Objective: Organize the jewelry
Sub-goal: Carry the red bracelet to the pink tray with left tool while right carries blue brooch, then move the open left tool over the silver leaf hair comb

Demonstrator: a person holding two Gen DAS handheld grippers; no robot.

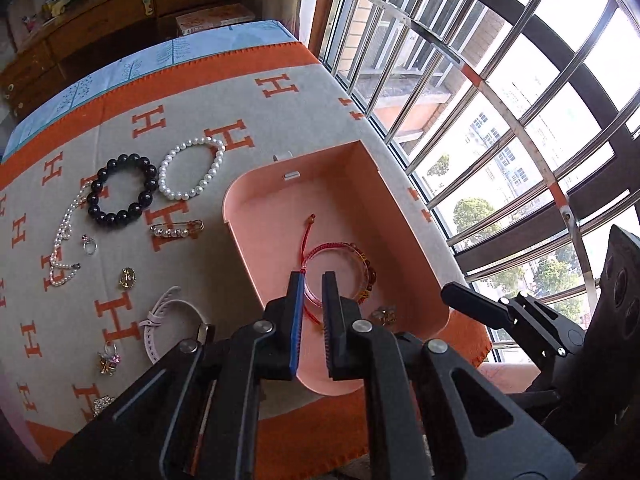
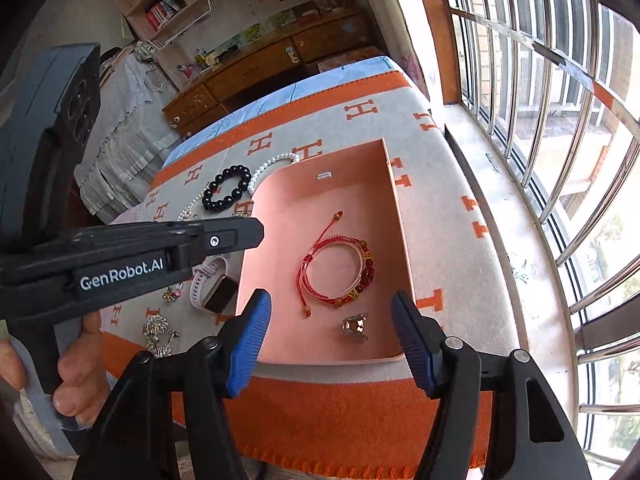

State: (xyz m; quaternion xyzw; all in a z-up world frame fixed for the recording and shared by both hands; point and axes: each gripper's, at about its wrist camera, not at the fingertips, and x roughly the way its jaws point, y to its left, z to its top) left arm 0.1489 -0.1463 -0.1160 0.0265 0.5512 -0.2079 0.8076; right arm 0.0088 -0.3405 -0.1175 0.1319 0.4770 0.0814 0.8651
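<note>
Tabletop: covered by a grey felt cloth (image 1: 248, 120) with orange H letters and an orange border; a pale blue patterned sheet (image 1: 160, 56) shows past its far edge.
Tray: shallow peach-pink plastic tray (image 1: 256, 216) lies on the cloth, on the window side.
Beside the tray: round black bead bracelet (image 1: 122, 190), touching a white pearl bracelet (image 1: 192, 168).
Near edge of those: gold safety-pin brooch with pearls (image 1: 177, 230), thin pearl chain (image 1: 64, 240), small silver ring (image 1: 89, 245), small gold charm (image 1: 128, 278).
Closer in: pale pink strap watch (image 2: 212, 286), pink-stoned flower brooch (image 1: 108, 360), sparkly silver rhinestone pieces (image 2: 158, 334).
</note>
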